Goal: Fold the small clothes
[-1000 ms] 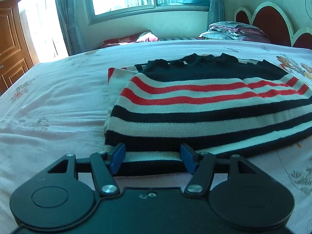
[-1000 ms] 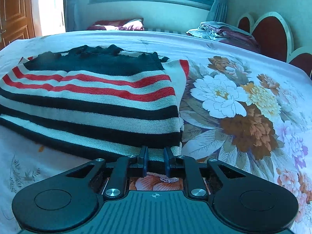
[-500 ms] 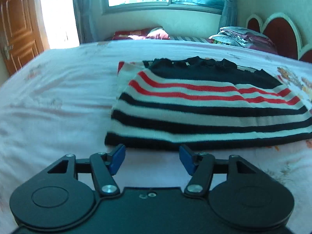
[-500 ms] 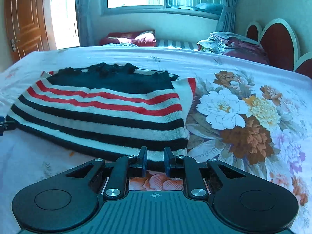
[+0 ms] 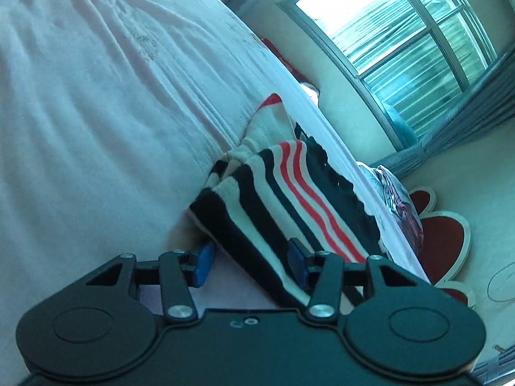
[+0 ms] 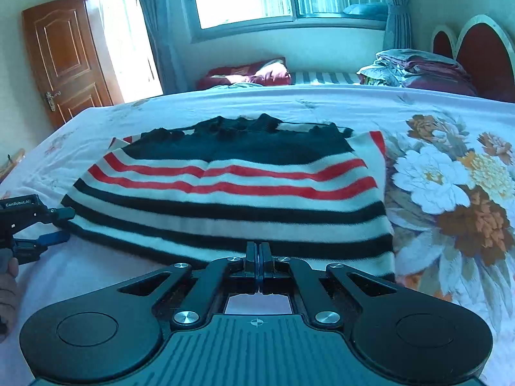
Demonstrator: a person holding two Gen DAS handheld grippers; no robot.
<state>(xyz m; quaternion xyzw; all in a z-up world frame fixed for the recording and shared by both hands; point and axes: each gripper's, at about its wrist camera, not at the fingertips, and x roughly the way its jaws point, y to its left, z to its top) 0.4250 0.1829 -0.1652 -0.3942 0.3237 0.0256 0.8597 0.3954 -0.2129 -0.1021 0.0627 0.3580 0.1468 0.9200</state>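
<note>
A folded knit sweater (image 6: 225,193) with black, white and red stripes lies flat on the bed (image 6: 96,289). My left gripper (image 5: 249,263) is rolled onto its side at the sweater's (image 5: 289,193) left end. Its jaws are closing, with the sweater's edge between the blue pads (image 5: 202,265); one pad lies against the knit, the other stands off it. In the right wrist view the left gripper (image 6: 59,225) straddles that corner, one finger above and one below. My right gripper (image 6: 259,251) is shut with nothing in it, just before the near hem.
A stack of folded clothes (image 6: 415,67) sits by the red headboard (image 6: 482,51). A red pillow (image 6: 251,74) lies beyond the bed's far edge, under the window. A wooden door (image 6: 64,54) stands at the left. A person's hand (image 6: 8,289) shows at the left edge.
The left gripper rolled onto its side and moved to the sweater's left end, jaws narrower and now around the edge. The right gripper shut fully and rose a little from the hem.
</note>
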